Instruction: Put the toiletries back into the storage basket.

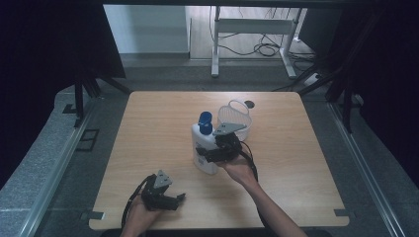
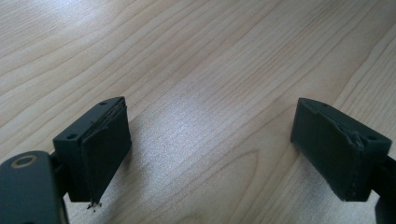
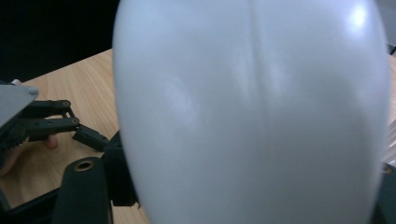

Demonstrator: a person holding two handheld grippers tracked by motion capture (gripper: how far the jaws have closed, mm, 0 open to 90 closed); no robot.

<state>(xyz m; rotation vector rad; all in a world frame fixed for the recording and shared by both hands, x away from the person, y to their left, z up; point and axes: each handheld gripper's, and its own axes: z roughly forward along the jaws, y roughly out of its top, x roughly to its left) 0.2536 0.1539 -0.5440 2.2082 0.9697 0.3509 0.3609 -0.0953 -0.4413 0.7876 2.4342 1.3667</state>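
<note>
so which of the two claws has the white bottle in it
The right claw: it is closed around the white bottle with the blue cap, beside the clear basket. The left claw sits open over bare table, holding nothing.

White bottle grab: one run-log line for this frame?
right gripper: shut on white bottle | bottle: upright, blue cap, beside clear basket | left gripper: open, empty, over table

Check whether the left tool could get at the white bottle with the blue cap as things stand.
Probably yes. The left tool rests open on bare table, and nothing lies between it and the white bottle. The right tool already grips the bottle, so only its near left side looks free.
</note>
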